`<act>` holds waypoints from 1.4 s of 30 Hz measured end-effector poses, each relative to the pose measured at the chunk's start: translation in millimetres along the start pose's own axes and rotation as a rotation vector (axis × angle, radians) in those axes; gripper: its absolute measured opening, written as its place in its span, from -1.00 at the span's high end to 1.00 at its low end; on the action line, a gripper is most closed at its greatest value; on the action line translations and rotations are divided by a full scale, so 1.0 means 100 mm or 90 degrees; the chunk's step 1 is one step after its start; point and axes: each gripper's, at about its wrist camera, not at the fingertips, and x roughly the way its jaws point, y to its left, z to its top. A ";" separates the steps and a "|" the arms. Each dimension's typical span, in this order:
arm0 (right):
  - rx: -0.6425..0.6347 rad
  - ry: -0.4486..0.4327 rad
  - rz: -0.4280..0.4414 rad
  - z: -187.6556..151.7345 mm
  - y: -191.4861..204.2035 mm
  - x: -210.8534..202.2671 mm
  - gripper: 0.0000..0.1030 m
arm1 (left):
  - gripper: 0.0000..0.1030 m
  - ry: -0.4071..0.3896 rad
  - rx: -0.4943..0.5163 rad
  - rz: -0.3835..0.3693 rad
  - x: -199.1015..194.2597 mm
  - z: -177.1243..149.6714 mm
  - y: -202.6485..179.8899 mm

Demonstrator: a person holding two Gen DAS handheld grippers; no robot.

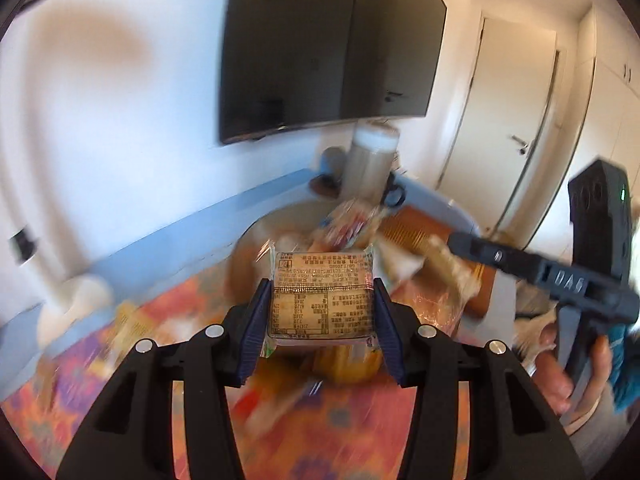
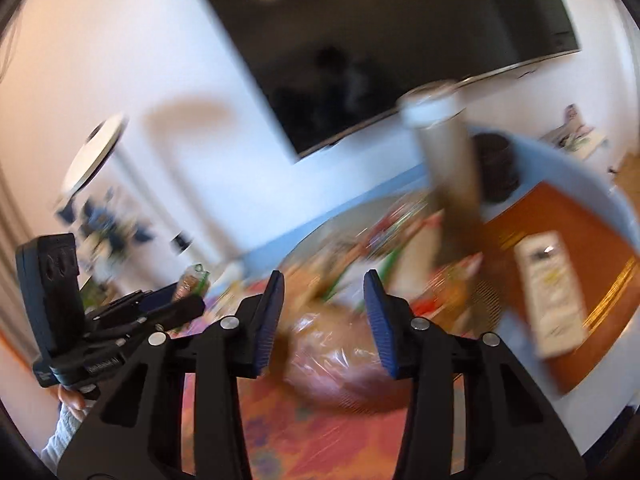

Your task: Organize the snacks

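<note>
Above the colourful tablecloth (image 1: 360,420), left gripper (image 1: 322,300) pinches a snack packet (image 1: 322,292) by its side edges. Right gripper (image 2: 324,316) is spread, nothing between its pads.

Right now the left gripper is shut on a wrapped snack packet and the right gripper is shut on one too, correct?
Not quite. The left gripper is shut on the wrapped snack packet, but the right wrist view shows the right gripper open, with nothing between its fingers.

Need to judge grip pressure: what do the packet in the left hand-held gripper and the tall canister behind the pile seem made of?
Snack packet: thin glossy plastic film, probably; it shows crimped seams, sheen and a printed label. It sits clamped in the left hand-held gripper.
Tall canister: looks like brushed metal with a pale, matte cap, but blur leaves this uncertain.
</note>
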 end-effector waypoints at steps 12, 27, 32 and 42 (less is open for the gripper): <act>-0.049 0.064 -0.054 -0.12 -0.32 0.13 -0.32 | -0.51 0.089 -0.049 0.023 1.09 0.46 -0.03; -0.122 0.234 0.141 -1.26 1.18 0.79 -0.81 | -0.81 0.114 -0.175 0.355 -1.02 -1.70 1.23; -0.253 0.178 0.076 -1.55 1.71 0.90 -0.94 | -0.81 0.138 -0.268 0.476 -1.33 -2.28 1.74; -0.289 0.266 0.024 -1.82 1.74 1.24 -0.94 | -0.86 0.102 -0.322 0.483 -1.45 -2.41 1.85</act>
